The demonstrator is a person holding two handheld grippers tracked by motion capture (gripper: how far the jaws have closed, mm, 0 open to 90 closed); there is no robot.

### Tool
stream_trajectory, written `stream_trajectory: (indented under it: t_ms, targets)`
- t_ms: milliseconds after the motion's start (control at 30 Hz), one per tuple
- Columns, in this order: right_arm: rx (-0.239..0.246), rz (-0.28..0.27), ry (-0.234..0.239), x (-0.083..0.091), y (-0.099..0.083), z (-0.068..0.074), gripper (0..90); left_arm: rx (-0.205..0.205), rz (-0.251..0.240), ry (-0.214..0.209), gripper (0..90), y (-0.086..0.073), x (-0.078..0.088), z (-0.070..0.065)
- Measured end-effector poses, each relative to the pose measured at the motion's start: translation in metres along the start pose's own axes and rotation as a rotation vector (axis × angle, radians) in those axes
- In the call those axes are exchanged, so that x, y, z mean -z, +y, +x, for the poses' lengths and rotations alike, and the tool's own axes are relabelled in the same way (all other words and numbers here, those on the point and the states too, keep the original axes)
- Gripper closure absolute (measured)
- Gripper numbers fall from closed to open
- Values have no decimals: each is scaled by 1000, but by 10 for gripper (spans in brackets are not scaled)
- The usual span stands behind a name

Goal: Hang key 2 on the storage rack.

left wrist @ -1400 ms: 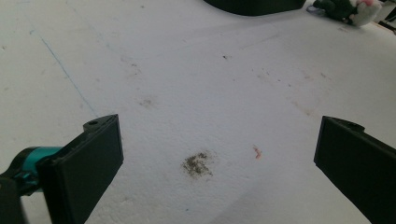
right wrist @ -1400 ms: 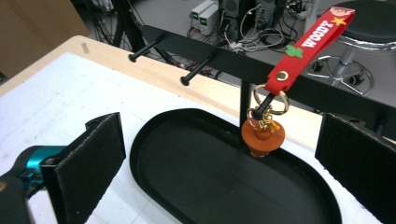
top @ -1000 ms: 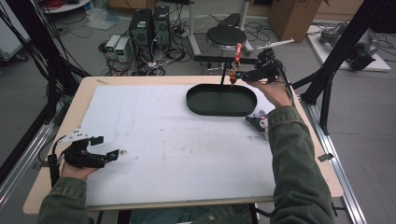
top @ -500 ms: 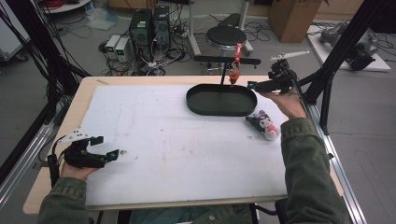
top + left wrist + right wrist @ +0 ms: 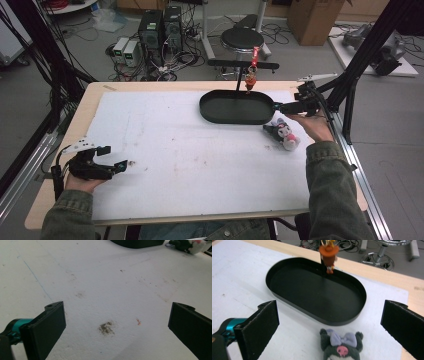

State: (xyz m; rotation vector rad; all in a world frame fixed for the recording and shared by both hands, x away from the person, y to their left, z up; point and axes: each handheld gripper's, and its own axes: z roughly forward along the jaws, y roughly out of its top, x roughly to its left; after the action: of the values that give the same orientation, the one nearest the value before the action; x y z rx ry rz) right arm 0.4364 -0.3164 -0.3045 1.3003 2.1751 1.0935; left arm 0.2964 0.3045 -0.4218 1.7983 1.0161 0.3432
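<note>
Your right hand-held gripper (image 5: 282, 106): jaws wide apart, empty, beside the black tray (image 5: 236, 106); plush toy (image 5: 282, 134) just below it
Your left hand-held gripper (image 5: 114, 167): jaws wide apart, empty, over the counter (image 5: 190, 165)

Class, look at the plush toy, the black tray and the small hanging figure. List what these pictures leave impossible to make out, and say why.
1. Plush toy: its lower body is cut off by the bottom edge of the right gripper view; in the high view it is too small for detail.
2. Hanging figure: its top is cut off by the upper edge of the right gripper view, and its face is blurred.
3. Black tray: mostly cut off by the top edge of the left gripper view.
</note>
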Motion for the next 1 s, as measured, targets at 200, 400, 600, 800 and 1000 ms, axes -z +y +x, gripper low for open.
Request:
stream_trajectory:
  t_ms: [200,400,600,800,1000]
  targets:
    - [-8,27,-5,-5,-18,-5,5,3,-2,-2,17,0,0,0]
    - [-18,54,-23,-11,-35,-11,5,-6,5,-1,17,0,0,0]
    - [-34,81,-32,-15,-51,-17,6,-6,7,2,17,0,0,0]
    - [-39,131,-52,-21,-64,-20,5,-11,15,3,17,0,-1,0]
    - [-45,205,-56,-32,-78,-23,5,-10,14,4,17,0,0,-1]
